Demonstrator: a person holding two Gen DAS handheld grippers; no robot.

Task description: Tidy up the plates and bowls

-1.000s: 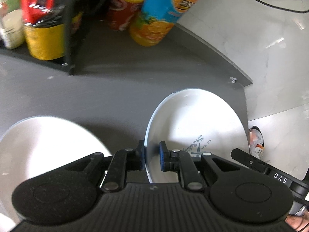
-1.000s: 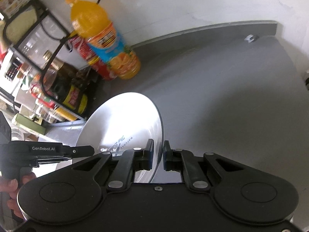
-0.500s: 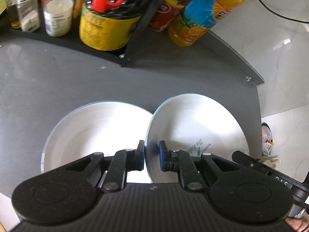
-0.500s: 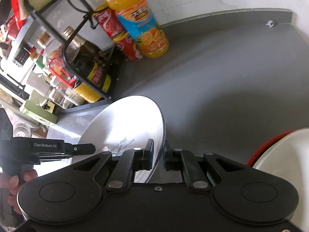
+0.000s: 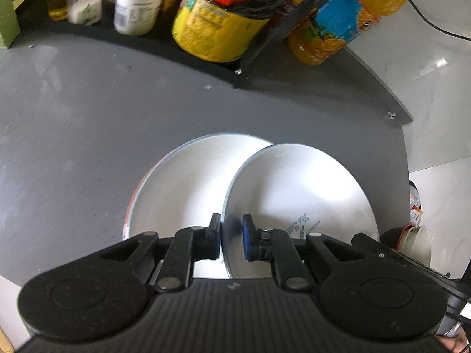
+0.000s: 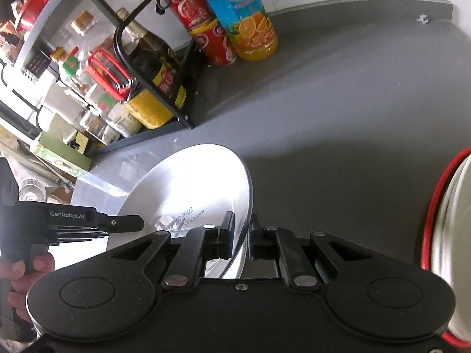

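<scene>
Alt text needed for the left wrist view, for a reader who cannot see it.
The left gripper holds a white round plate by its rim, on edge, over a white bowl with a red outside on the grey countertop. Behind stand a yellow tin, white jars and an orange juice bottle.

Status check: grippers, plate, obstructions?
Left gripper and right gripper both clamp the white plate rim, plate on edge. Stacked plate lies flat beside. Path unobstructed.
</scene>
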